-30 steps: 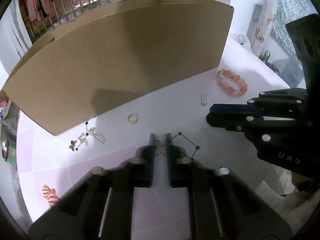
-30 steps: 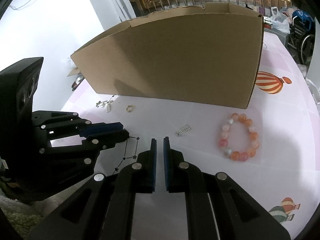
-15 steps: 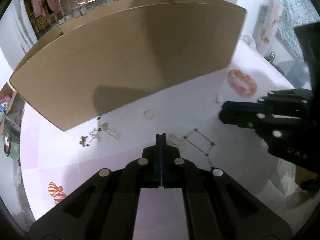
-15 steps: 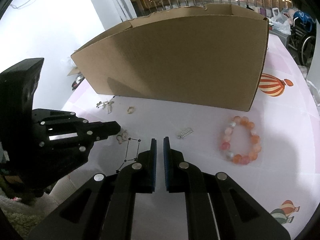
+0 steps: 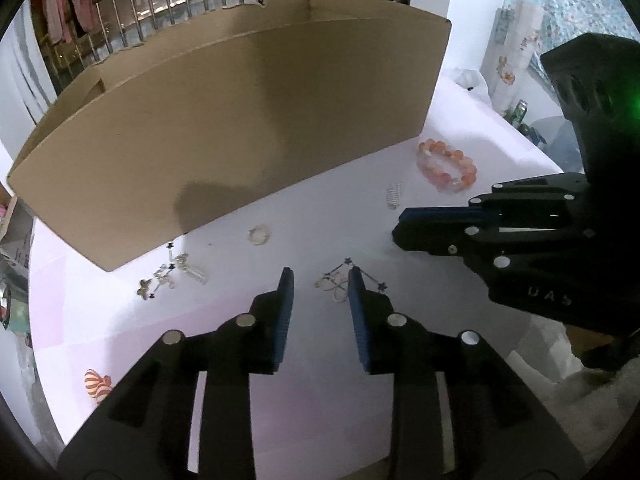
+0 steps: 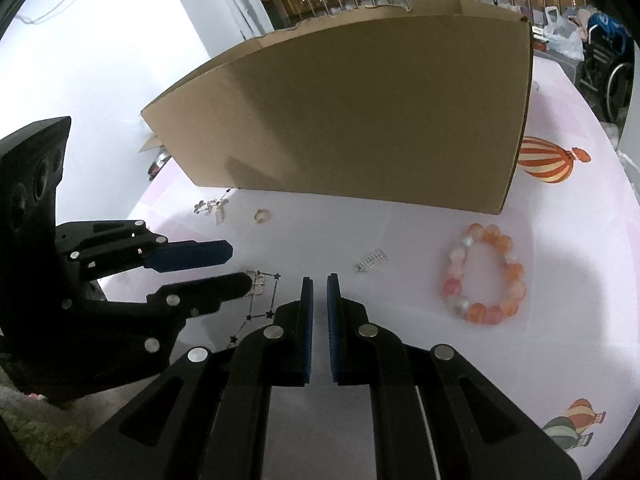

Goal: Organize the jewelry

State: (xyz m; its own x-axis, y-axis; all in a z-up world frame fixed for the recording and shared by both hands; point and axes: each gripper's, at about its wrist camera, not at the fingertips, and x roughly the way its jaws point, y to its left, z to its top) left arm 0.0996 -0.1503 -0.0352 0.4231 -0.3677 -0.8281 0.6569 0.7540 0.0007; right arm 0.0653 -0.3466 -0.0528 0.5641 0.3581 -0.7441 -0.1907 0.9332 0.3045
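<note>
My left gripper [image 5: 320, 283] hovers low over the white tablecloth with its jaws opening. A small gold looped earring [image 5: 333, 286] lies on the cloth between the tips, and the pads do not press on it. A thin black star chain [image 5: 362, 276] lies against the right fingertip. In the right wrist view the same earring [image 6: 258, 282] sits at the left gripper [image 6: 237, 266] tips. My right gripper [image 6: 318, 280] is shut and holds nothing, close to the right of the left one. An orange bead bracelet [image 6: 484, 276] and a silver clip [image 6: 372, 261] lie to its right.
A tall cardboard box [image 5: 240, 128] stands across the back of the table. In front of it lie a gold ring [image 5: 259, 235] and a cluster of small charms [image 5: 172, 276]. Balloon prints [image 6: 546, 162] mark the cloth. A rail with hanging clothes runs behind.
The left jaws closed half a second ago and have now spread apart, with the gold earring now between the tips. The right gripper has stayed still.
</note>
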